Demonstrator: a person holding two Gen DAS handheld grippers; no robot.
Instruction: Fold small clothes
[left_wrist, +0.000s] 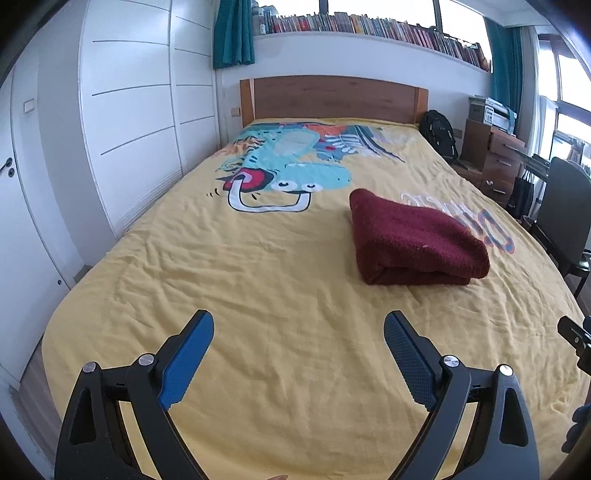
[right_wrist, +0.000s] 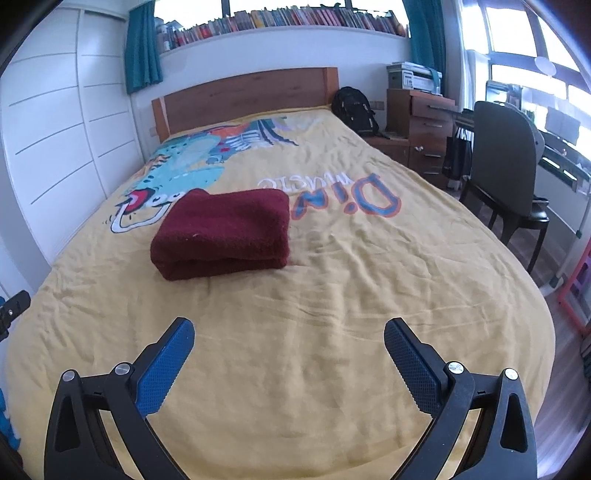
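You are looking at one big bed (left_wrist: 258, 295) with a yellow cover that has a dinosaur picture on it. Behind it stands one brown headboard (left_wrist: 332, 98), and one long row of books (left_wrist: 369, 26) sits on the shelf above. One black backpack (left_wrist: 439, 136) leans beside the bed, and one dark chair (right_wrist: 506, 166) stands at the desk. There is one dark red folded cloth (left_wrist: 417, 243) lying on the cover, near the middle of the bed. Your right camera shows the whole chair and the big "Dino" letters (right_wrist: 332, 199) clearly, while your left camera shows a white door with its handle (left_wrist: 7, 164) that the right one does not. You hold two tongs. Your left gripper (left_wrist: 298, 354) is wide open with nothing in it, and the red cloth lies ahead of it, off to the right. Your right gripper (right_wrist: 289, 363) is wide open and empty too, and the cloth lies ahead of it, off to the left. Neither one touches the cloth.
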